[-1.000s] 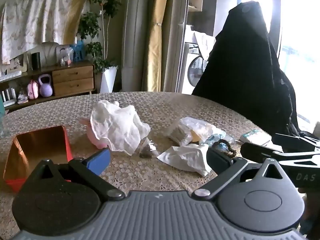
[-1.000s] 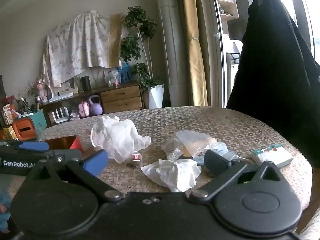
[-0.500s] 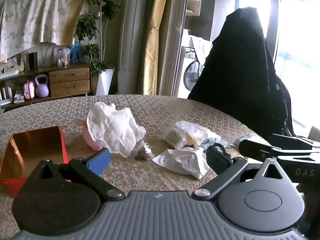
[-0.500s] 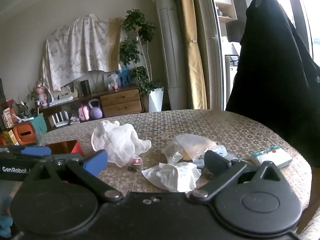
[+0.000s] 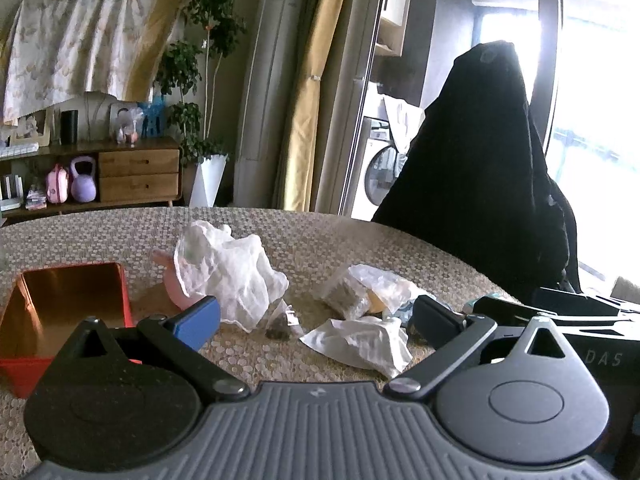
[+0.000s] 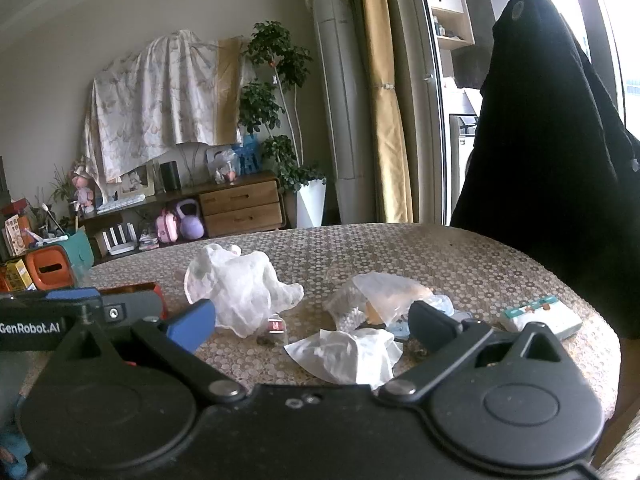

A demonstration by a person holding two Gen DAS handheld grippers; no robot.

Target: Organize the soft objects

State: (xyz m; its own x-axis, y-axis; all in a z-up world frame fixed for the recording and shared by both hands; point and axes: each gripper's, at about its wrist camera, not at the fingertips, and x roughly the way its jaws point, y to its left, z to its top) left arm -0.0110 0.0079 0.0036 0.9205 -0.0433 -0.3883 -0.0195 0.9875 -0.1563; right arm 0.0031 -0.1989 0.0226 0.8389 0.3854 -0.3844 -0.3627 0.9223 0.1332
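Observation:
A crumpled white cloth [image 5: 232,272] lies mid-table over a pink soft toy [image 5: 176,292]; the cloth also shows in the right wrist view [image 6: 240,284]. A crumpled white tissue [image 5: 360,340] [image 6: 344,354] lies nearer me. Clear plastic bags [image 5: 368,288] [image 6: 380,296] sit to its right. A red tin box [image 5: 60,308] stands open at the left. My left gripper [image 5: 316,320] is open and empty, short of the tissue. My right gripper [image 6: 312,324] is open and empty, just before the tissue.
A small wrapped sweet [image 6: 275,326] and dark crumbs [image 5: 278,330] lie between cloth and tissue. A tissue packet [image 6: 540,316] lies at the table's right. A black coat over a chair [image 5: 480,184] stands behind the table. A sideboard [image 6: 236,208] stands far back.
Both grippers have tilted up and drawn back slightly, so the table items sit lower in view. Nothing on the table has moved. Both stay open.

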